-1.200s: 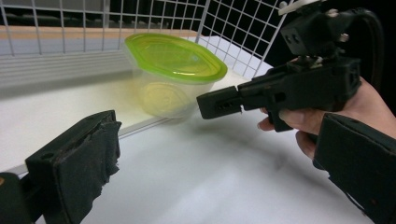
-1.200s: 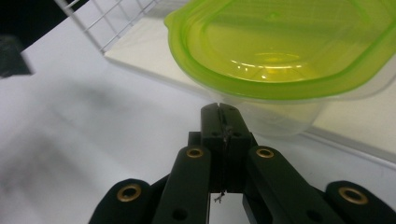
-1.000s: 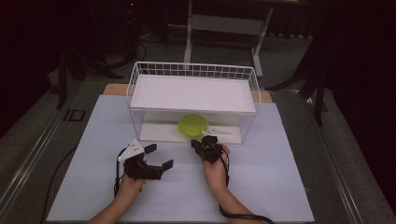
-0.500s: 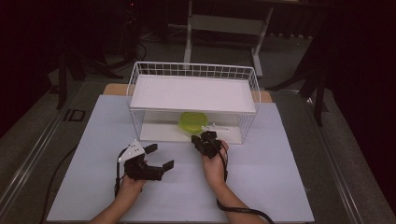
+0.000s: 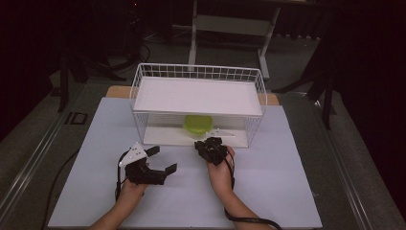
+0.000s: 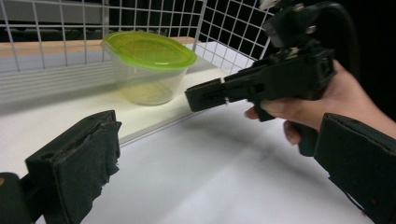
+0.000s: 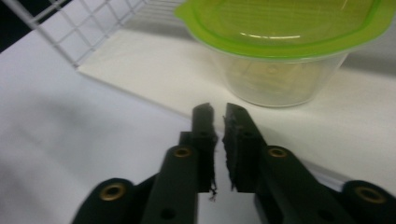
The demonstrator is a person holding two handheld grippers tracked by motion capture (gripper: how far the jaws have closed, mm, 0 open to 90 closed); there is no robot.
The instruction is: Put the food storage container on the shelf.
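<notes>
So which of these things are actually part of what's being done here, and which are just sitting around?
In the job:
- lidded container with a green lid, on the rack's lower shelf
- right tongs, nearly shut, pointing at it
- white wire rack

Lying about:
- left tongs, open, resting on the table
- white table sheet
- grey stand behind
</notes>
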